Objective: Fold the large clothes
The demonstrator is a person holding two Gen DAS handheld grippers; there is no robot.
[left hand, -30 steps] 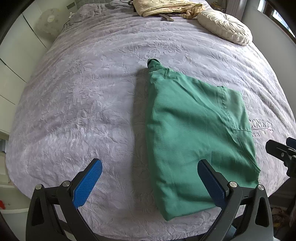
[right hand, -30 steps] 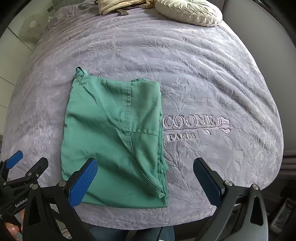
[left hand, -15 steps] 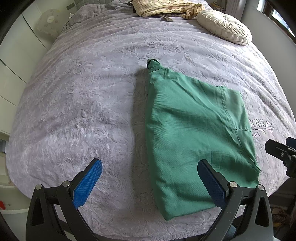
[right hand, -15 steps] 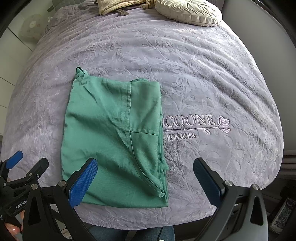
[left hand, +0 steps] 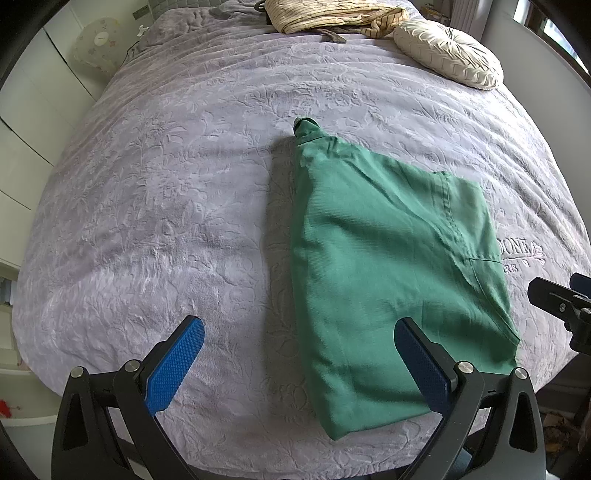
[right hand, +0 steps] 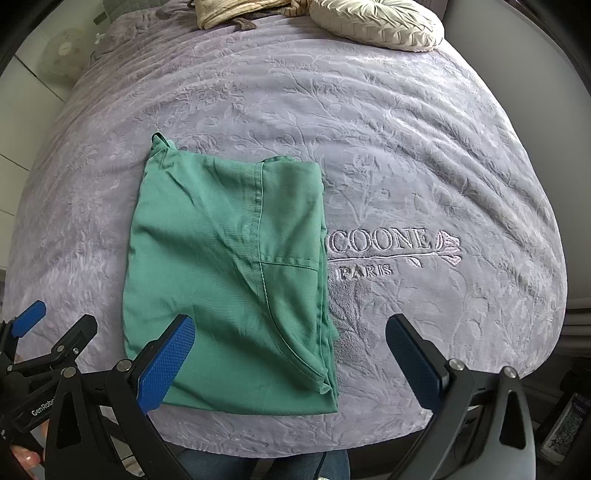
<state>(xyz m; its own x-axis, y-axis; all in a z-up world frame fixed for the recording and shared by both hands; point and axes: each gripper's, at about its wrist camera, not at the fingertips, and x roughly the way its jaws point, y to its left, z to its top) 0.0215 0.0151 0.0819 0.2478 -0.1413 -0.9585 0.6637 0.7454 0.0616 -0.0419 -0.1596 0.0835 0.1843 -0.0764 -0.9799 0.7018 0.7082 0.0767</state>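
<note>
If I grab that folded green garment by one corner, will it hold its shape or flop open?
The green garment would probably flop: thin woven cloth, softly creased. Its stacked layers at the right edge look loose, so they would likely slide apart. It seems light, and the plush bedspread may drag it slightly.

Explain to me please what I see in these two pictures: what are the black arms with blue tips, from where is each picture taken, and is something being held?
There is no robot here. A person holds a hand tool in each hand, and each tool has two fingers with blue pads and a wide-angle camera looking forward along them.

One picture comes from the left gripper, the other from the right gripper. In each view the other tool shows at the edge.

Both look down on a bed with a lilac embossed bedspread, stitched with the word PARIS. On it lies a green garment, already folded into a rough rectangle. At the far end are a round cream cushion and some striped beige fabric.

Both grippers are open and hold nothing; neither is touching the garment.
</note>
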